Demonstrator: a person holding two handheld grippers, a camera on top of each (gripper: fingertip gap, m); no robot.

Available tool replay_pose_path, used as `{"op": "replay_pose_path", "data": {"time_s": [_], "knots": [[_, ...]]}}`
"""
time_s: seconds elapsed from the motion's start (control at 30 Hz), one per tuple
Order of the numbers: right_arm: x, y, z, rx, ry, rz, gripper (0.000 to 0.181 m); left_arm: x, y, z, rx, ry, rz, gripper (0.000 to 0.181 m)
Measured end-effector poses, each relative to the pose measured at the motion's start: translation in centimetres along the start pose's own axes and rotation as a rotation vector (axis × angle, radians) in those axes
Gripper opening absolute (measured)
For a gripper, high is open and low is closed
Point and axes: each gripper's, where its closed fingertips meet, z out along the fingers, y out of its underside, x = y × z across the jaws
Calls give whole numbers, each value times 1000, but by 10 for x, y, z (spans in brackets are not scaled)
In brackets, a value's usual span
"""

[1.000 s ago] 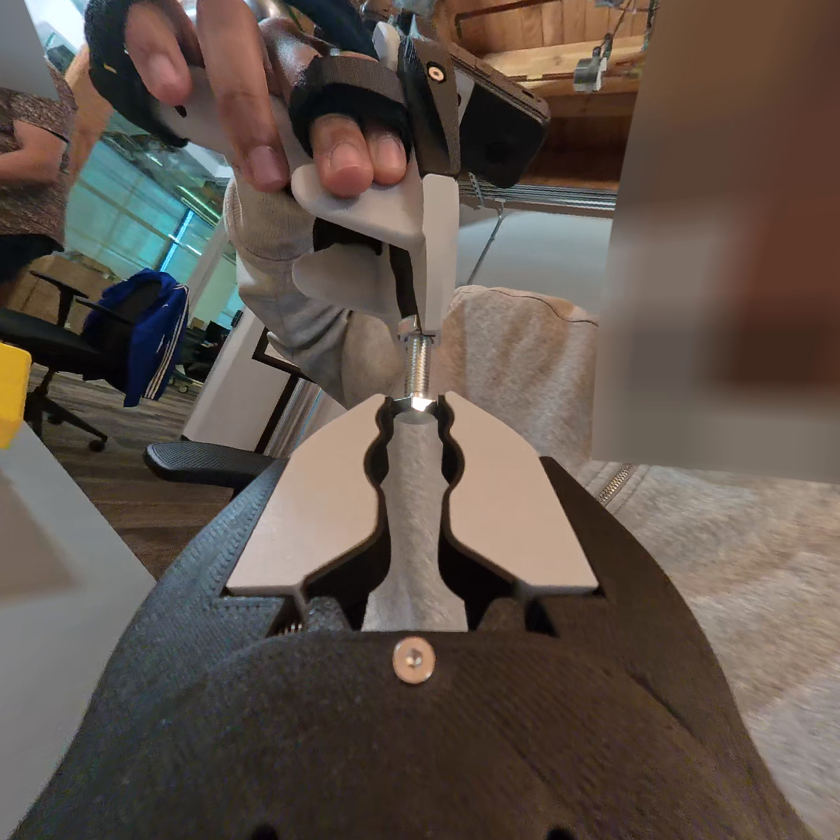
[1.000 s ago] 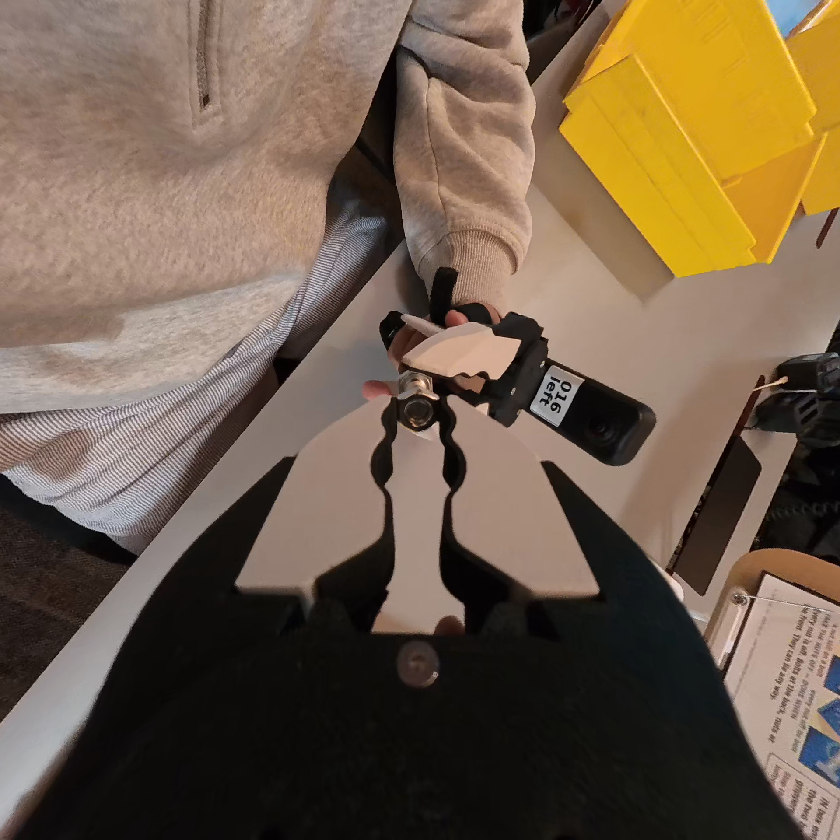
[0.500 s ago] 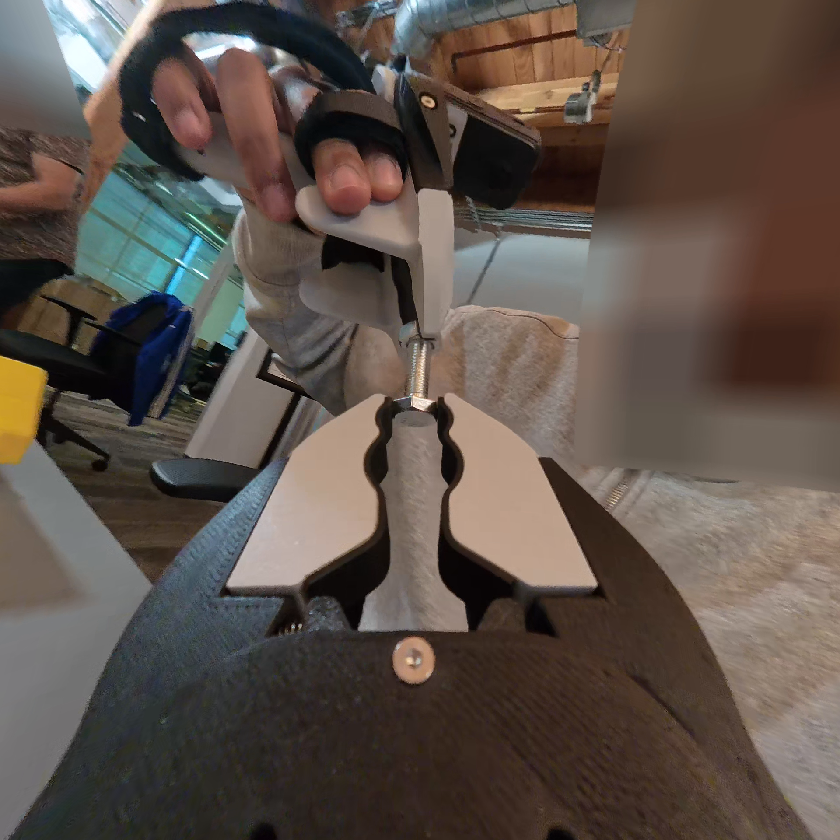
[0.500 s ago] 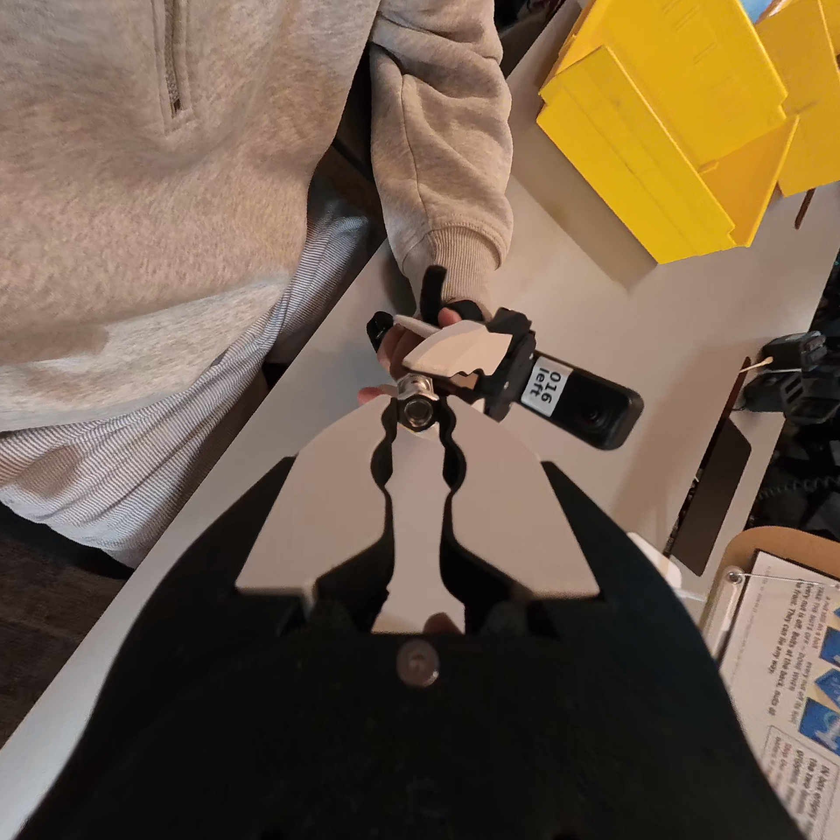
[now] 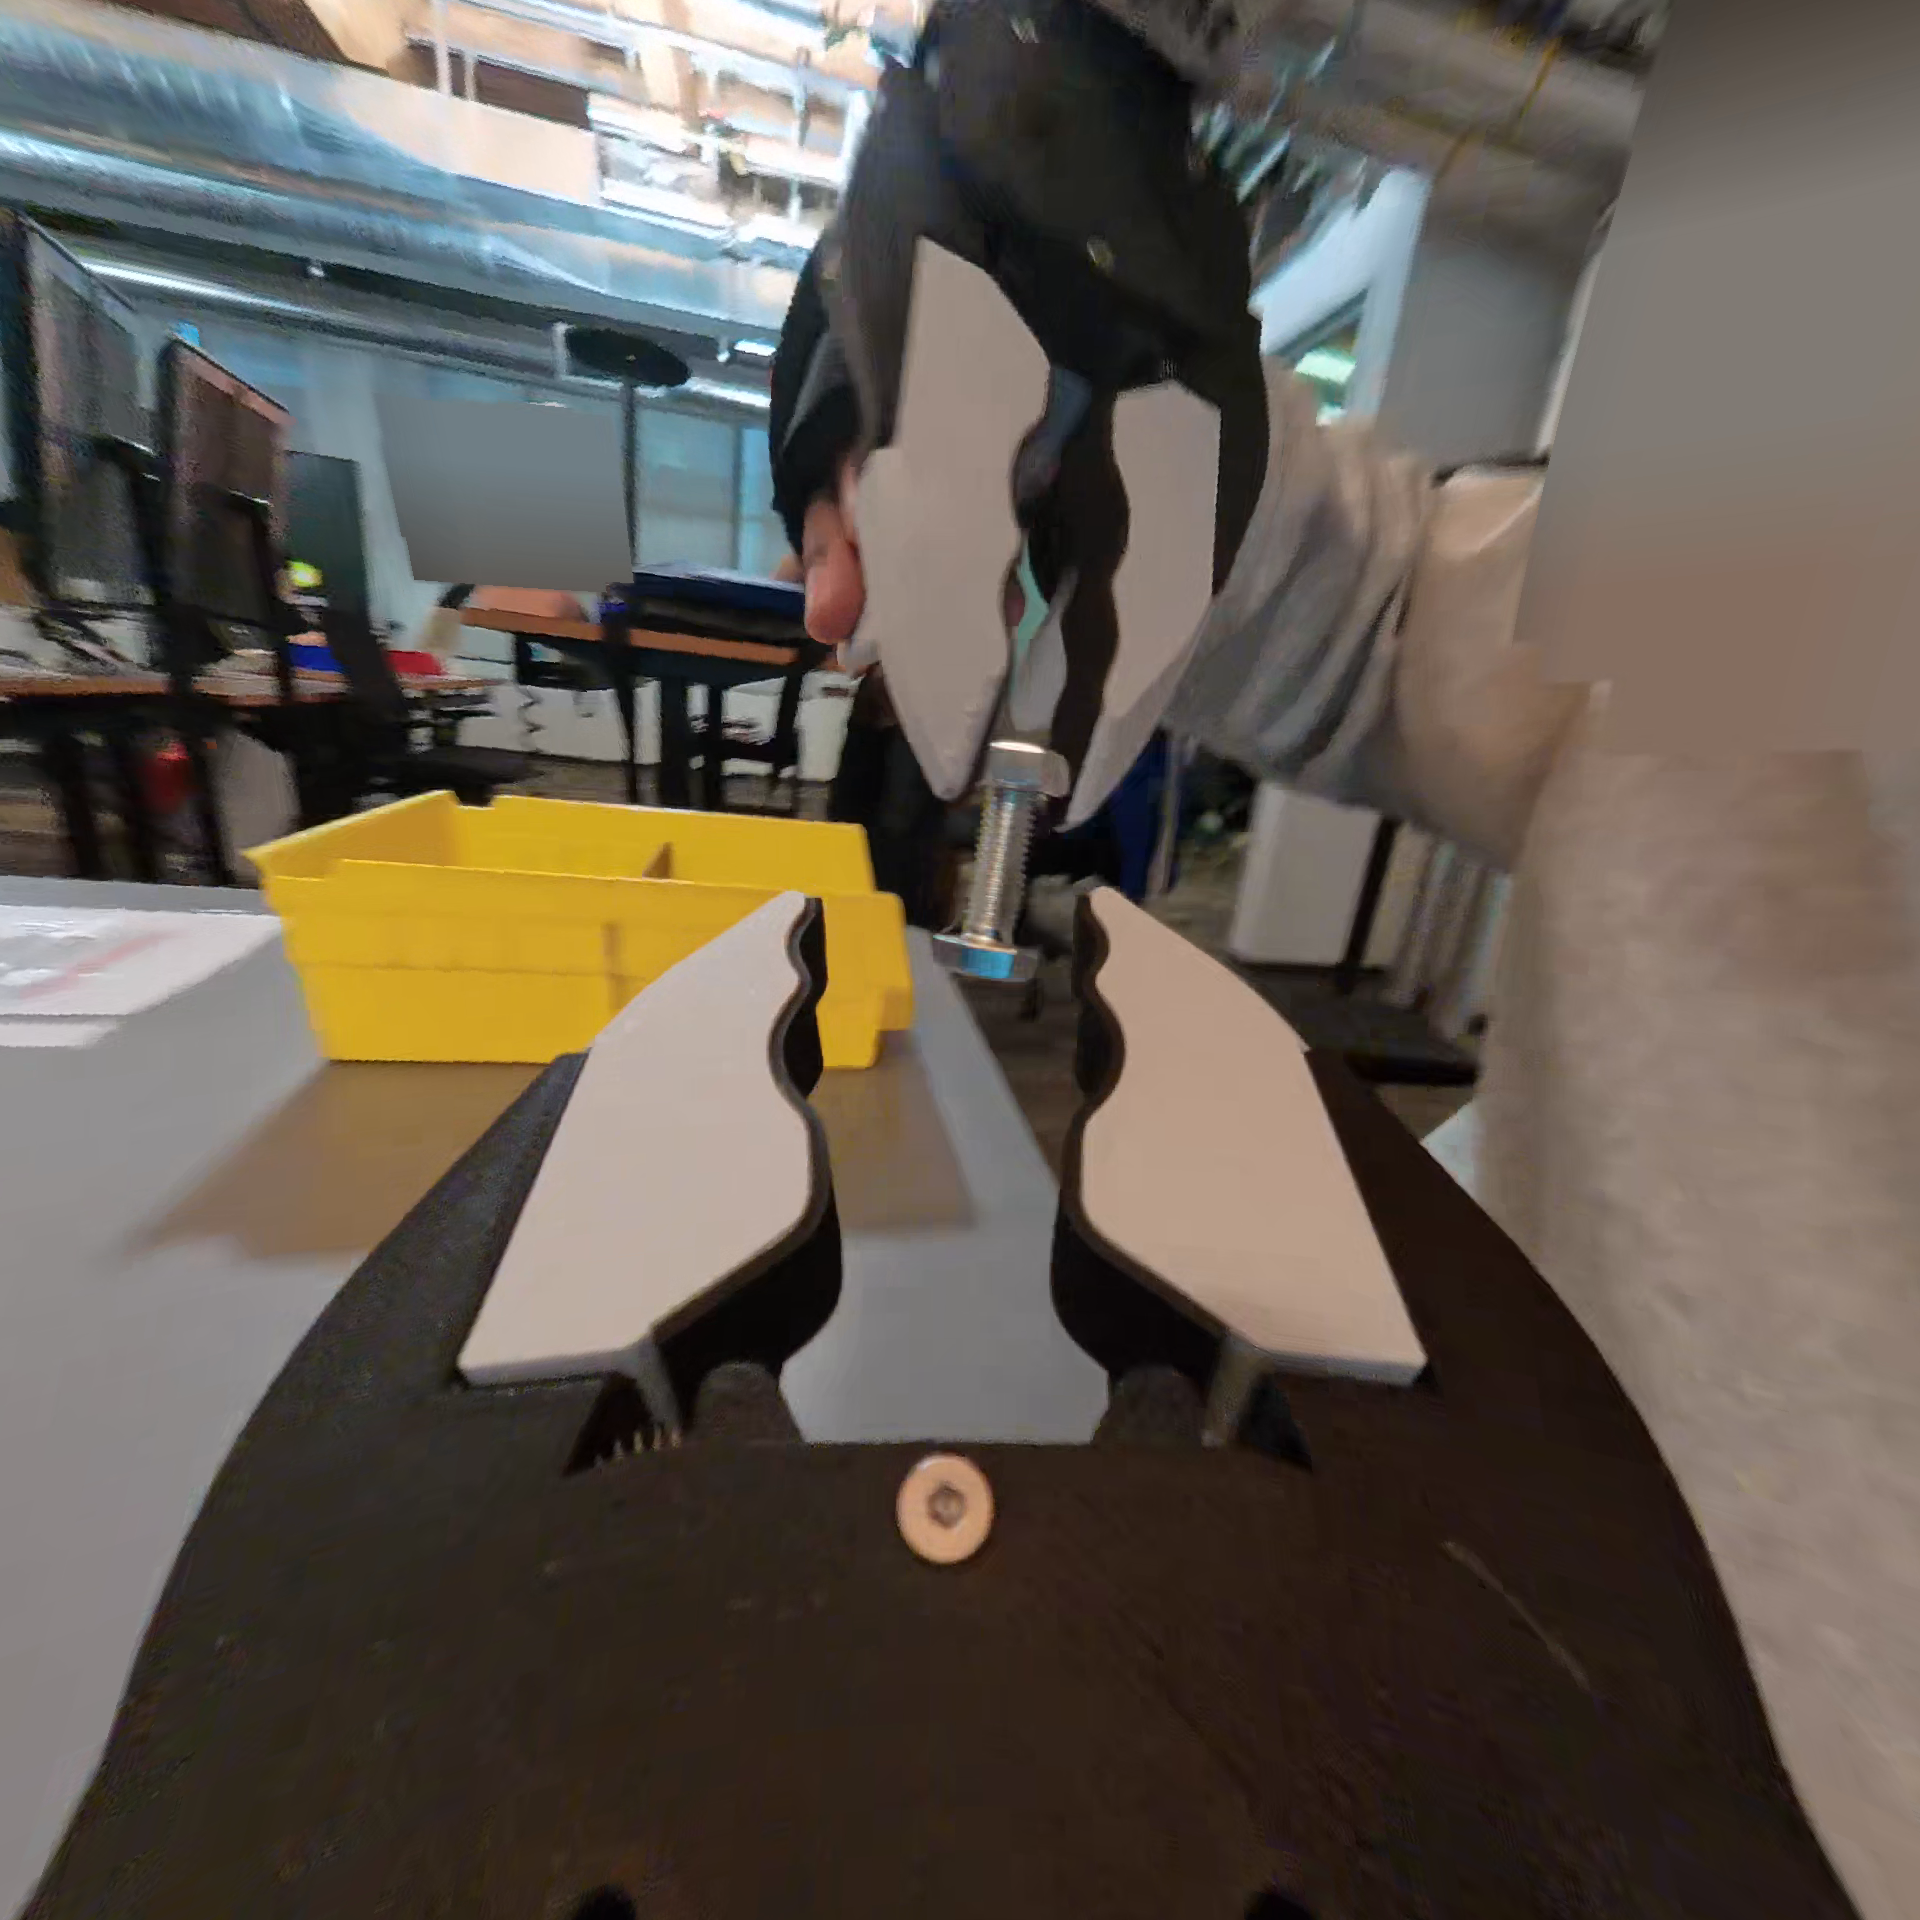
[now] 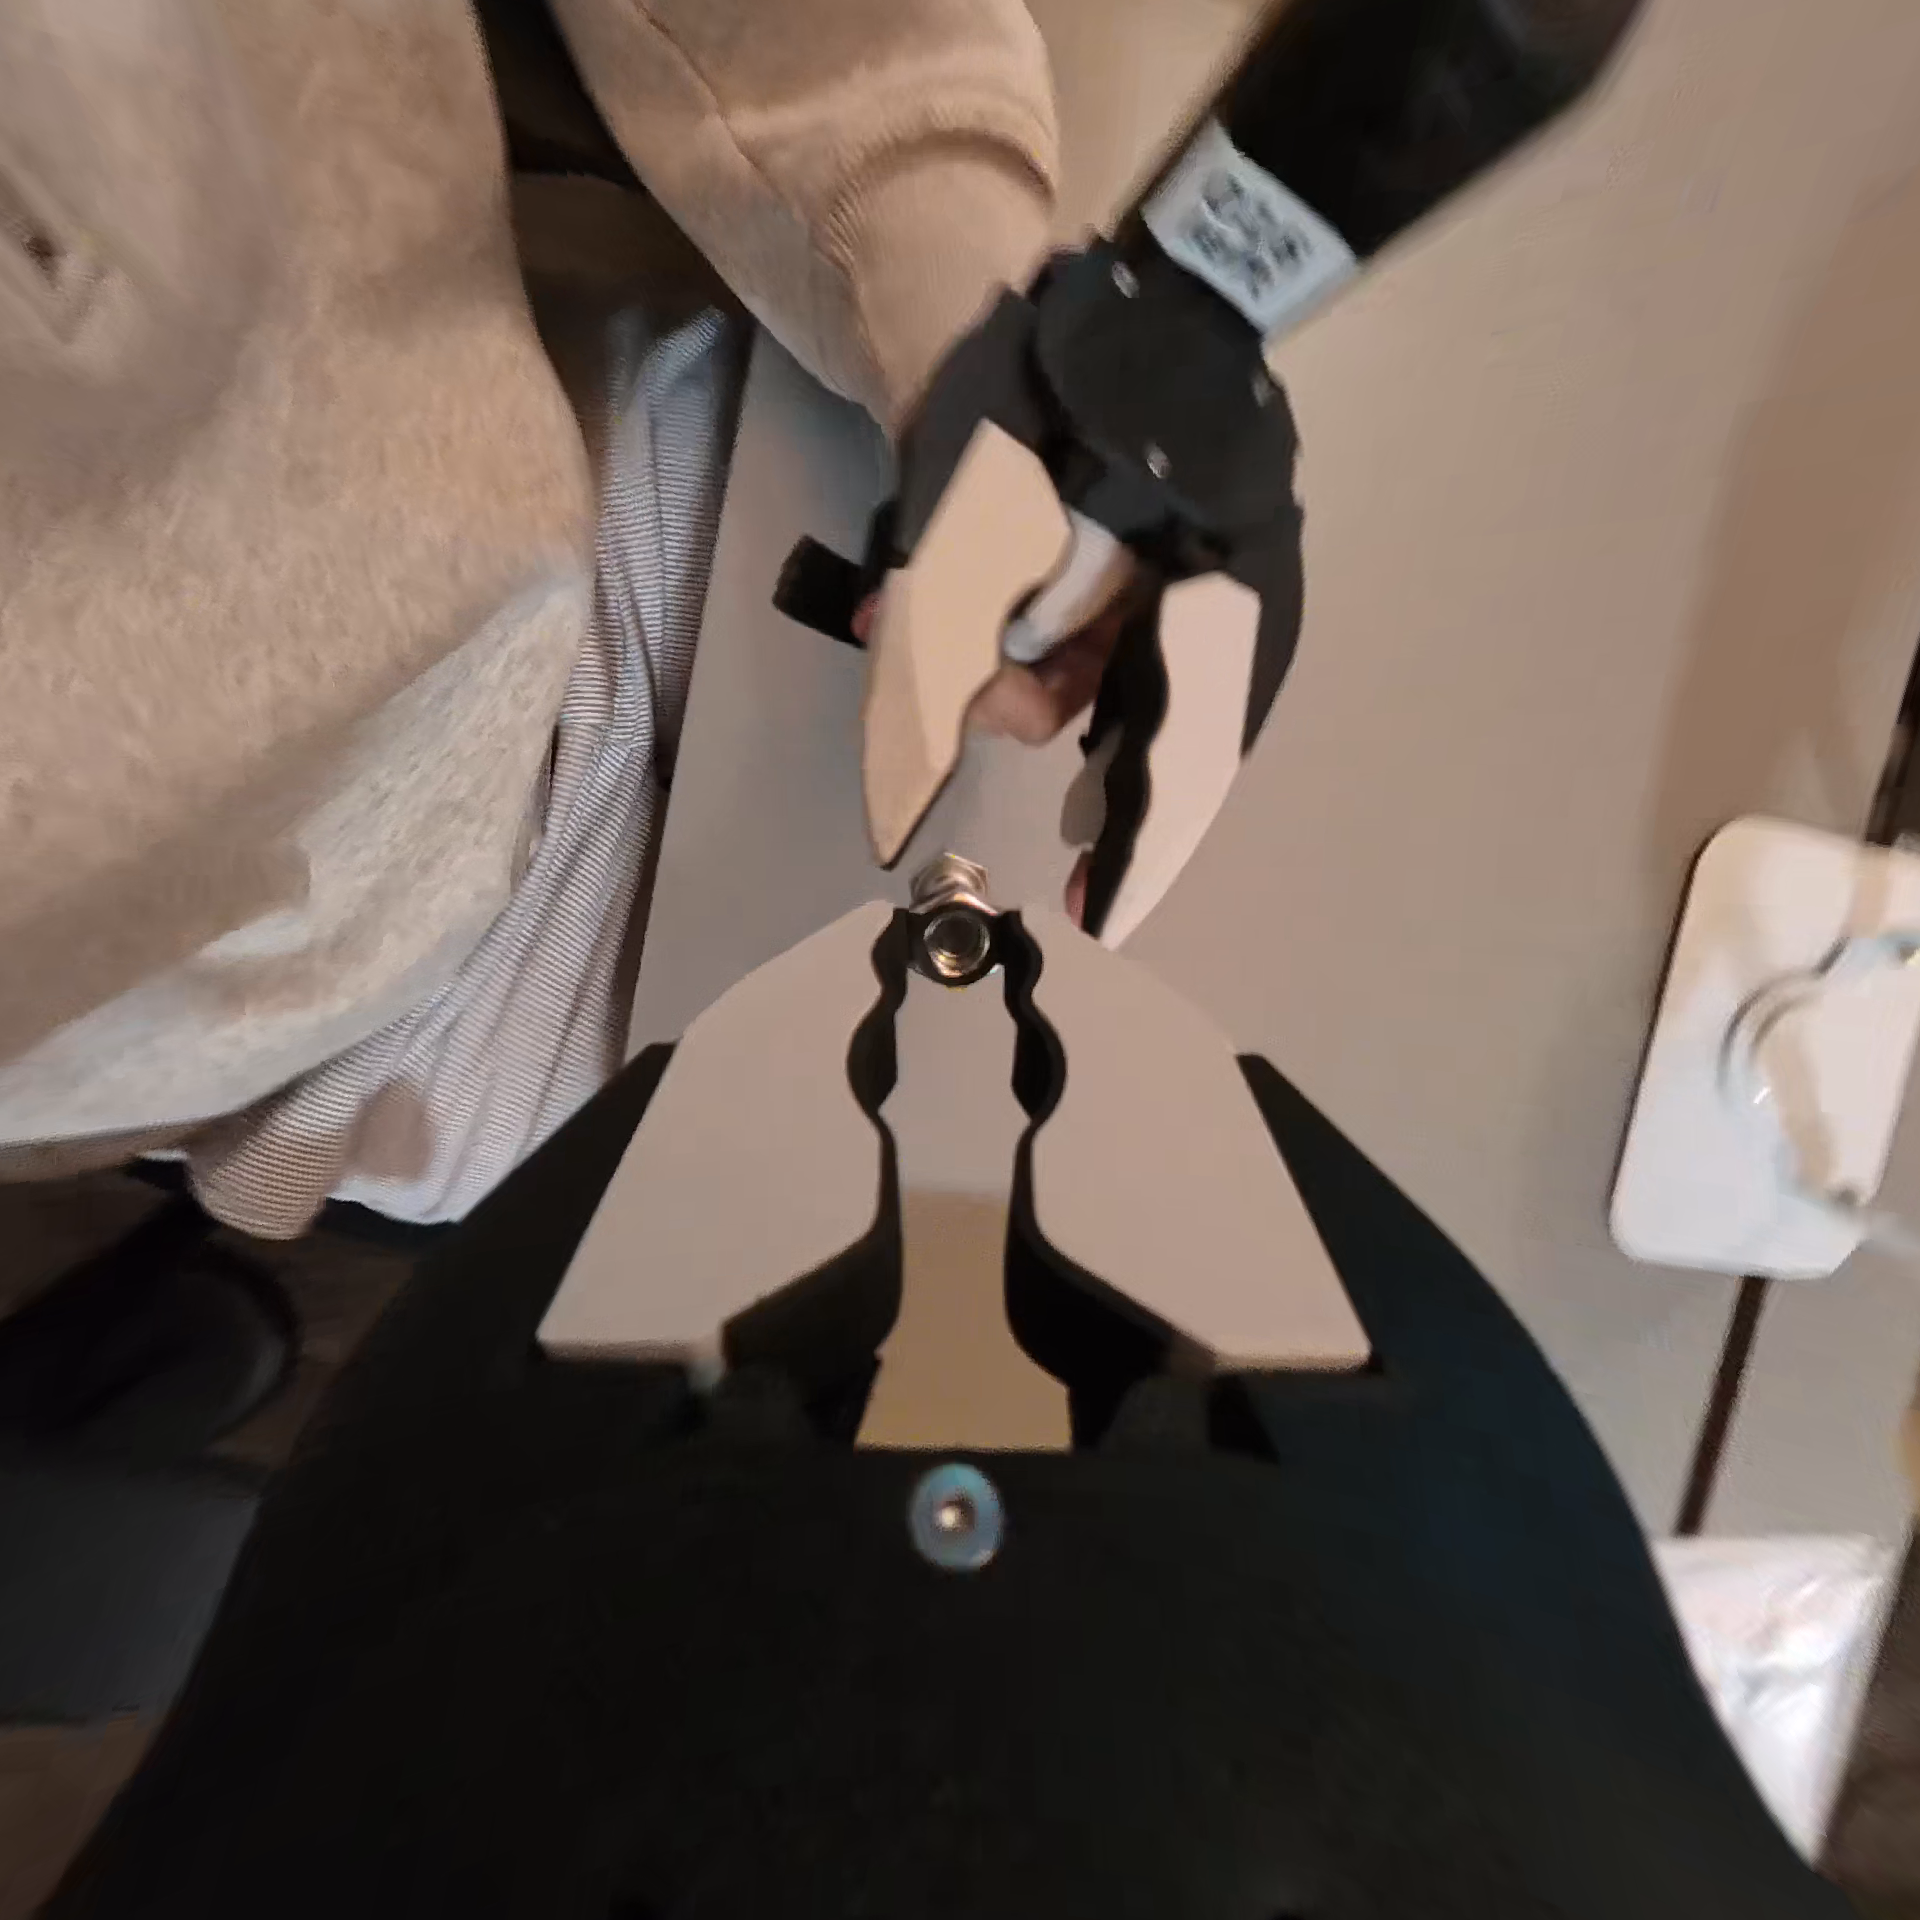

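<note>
A silver bolt (image 5: pixel 997 862) with a nut on it hangs head down over the table edge. My right gripper (image 6: pixel 956 920) is shut on the nut end of the bolt (image 6: pixel 956 940), and in the left wrist view it (image 5: pixel 1013 774) reaches down from above and pinches the bolt's top. My left gripper (image 5: pixel 943 914) is open and empty, its fingers spread on either side just below the bolt's hex head (image 5: pixel 982 956) without touching it. In the right wrist view the left gripper (image 6: pixel 1003 888) shows open just beyond the bolt.
Stacked yellow bins (image 5: pixel 582 935) sit on the grey table (image 5: pixel 156 1143) left of the left gripper. A white flat object (image 6: pixel 1766 1039) lies on the table at the right. The person's beige sweater (image 6: pixel 260 416) fills the left. Desks and chairs stand behind. My left and right fingertips are right by each other.
My left gripper has opened and let go of the bolt's head, and its view has swung toward the table and bins. My right gripper still holds the bolt by the nut end.
</note>
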Motion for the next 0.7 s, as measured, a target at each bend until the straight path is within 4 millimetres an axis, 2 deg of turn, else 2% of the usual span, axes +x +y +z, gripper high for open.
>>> {"op": "replay_pose_path", "data": {"time_s": [0.03,0.13,0.3,0.5,0.57,0.7], "knots": [[3,3,1,-24,2,61,18,-1,3,1,-26,-28,46,47],[8,8,3,-51,-7,199,18,-6,12,3,-88,-89,128,46],[15,10,7,-62,-12,305,18,-8,22,6,-130,-122,163,42],[16,7,13,-71,-29,376,18,-11,19,5,-123,-146,166,31],[15,6,15,-84,-28,382,18,-12,20,5,-130,-156,175,20],[12,6,15,-107,-35,343,18,-9,23,6,-147,-127,164,19]]}}
